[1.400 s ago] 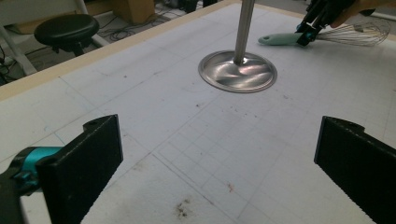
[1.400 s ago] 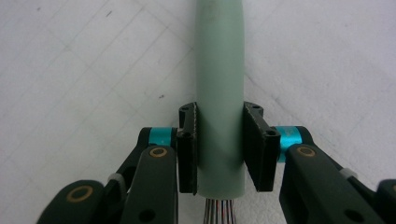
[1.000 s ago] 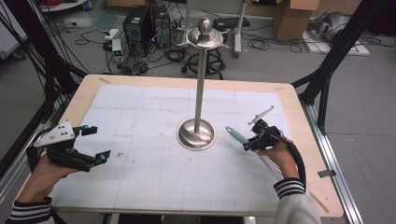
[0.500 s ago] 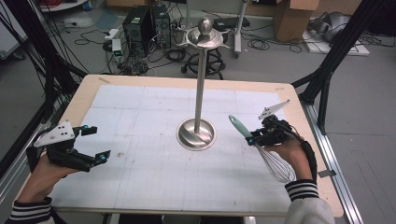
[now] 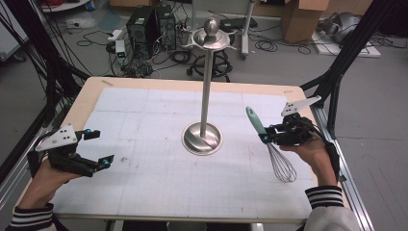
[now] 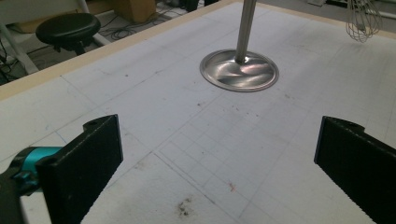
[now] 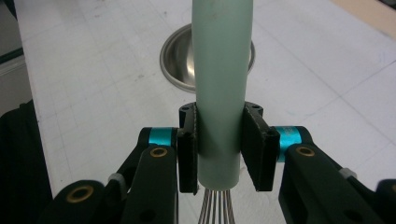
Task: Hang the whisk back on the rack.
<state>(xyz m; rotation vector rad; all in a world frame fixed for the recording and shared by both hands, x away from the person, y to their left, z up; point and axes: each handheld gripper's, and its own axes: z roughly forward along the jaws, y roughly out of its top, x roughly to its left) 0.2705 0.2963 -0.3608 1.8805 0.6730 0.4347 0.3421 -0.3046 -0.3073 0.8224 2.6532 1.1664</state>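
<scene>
The right claw (image 5: 267, 136) is clamped on the pale green handle of a wire balloon whisk (image 5: 269, 147), its two black pads pressing the handle from either side just above the point where the steel wires leave it. In the right gripper view the whisk (image 7: 223, 84) shows a smooth, round, matte mint handle running up the middle of the picture, with thin bright wires fanning out below the pads. From above, the whisk hangs in the air over the right part of the white gridded tabletop (image 5: 144, 120), handle slanting up and away toward the tall polished steel stand with a round base (image 5: 202, 138), wire cage pointing down toward the person. The stand lies to its left, apart from it.

The left claw (image 5: 96, 147) rests low over the left side of the tabletop with its jaws wide apart and nothing between them.

No brand, label or writing can be read on the whisk or the stand.

Against the earlier frames, the right hand has lifted the whisk off the tabletop and tipped it more upright; the left claw has kept its place.
</scene>
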